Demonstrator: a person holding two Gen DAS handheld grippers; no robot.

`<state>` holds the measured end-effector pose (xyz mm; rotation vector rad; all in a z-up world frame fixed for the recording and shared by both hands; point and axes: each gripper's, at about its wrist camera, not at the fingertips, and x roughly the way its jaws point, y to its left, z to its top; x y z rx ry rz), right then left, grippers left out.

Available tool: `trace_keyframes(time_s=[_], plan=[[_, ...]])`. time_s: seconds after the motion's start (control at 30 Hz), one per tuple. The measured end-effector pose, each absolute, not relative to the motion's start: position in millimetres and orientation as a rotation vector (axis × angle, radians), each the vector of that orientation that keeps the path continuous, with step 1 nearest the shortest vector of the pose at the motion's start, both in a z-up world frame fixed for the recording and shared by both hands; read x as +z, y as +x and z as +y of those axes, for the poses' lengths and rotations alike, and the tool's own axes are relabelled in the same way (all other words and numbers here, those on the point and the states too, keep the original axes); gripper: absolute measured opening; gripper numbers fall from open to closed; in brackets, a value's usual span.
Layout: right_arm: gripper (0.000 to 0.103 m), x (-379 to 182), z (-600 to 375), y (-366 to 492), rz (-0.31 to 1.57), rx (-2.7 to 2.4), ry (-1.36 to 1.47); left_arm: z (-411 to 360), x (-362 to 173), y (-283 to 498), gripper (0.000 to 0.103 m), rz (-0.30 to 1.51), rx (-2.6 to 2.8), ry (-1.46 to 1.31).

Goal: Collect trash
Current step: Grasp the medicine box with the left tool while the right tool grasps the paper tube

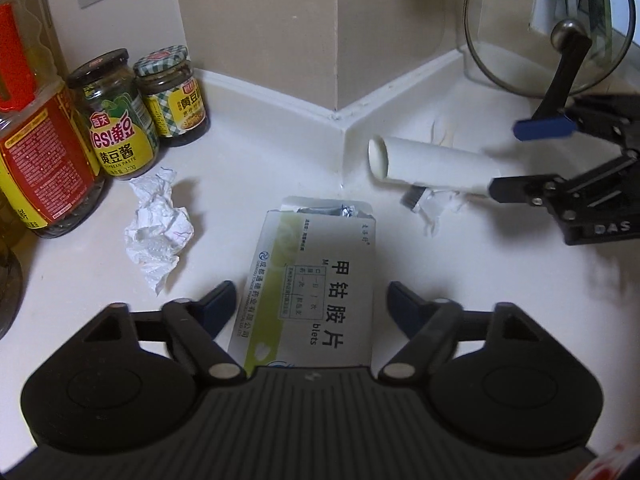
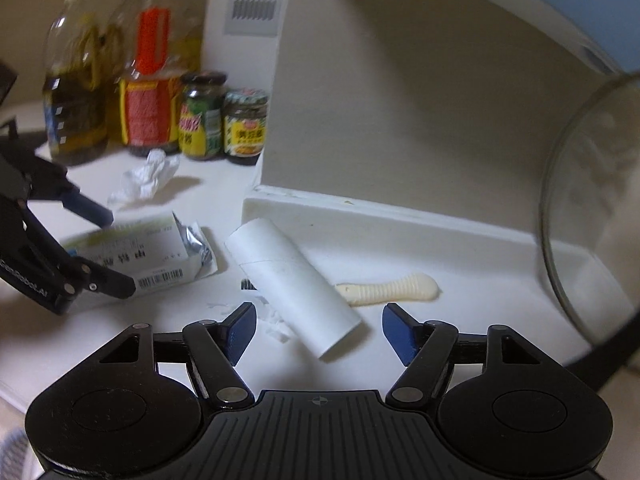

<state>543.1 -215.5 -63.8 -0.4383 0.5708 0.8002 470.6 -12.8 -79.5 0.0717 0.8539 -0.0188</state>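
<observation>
A white and green medicine box [image 1: 316, 280] lies on the white counter [image 1: 460, 280], a foil blister pack sticking out of its far end. My left gripper [image 1: 310, 300] is open with a finger on each side of the box; it also shows in the right wrist view [image 2: 116, 252]. A white cardboard tube [image 2: 292, 280] lies between the open fingers of my right gripper [image 2: 320, 326], which also shows in the left wrist view [image 1: 506, 158]. A crumpled white paper [image 1: 158, 228] lies to the left of the box. Torn paper scraps [image 1: 438, 204] lie under the tube.
Two sauce jars [image 1: 144, 108] and oil bottles [image 2: 76, 80] stand at the back left against the wall. A glass pot lid [image 1: 552, 28] leans at the back right. A cream ribbed piece [image 2: 392, 288] lies beside the tube. A wall corner [image 1: 340, 40] juts out behind.
</observation>
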Motion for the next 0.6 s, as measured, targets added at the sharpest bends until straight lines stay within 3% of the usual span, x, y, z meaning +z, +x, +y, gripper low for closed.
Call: trace_keyframes(time_s=[0.3,0.5,0.6], plan=[[0.07,-84,-183,551,0.538,0.874,-0.649,-12,-75,459,0.07,0.851,0.001,0.053],[0.068,-91,-175,559,0.564,0.89,-0.641,-10,-69,438,0.07,0.83,0.02,0.011],[0.047,-90,-177,556,0.568,0.876,-0.635,-11,-68,430,0.07,0.823,0.031,0.013]])
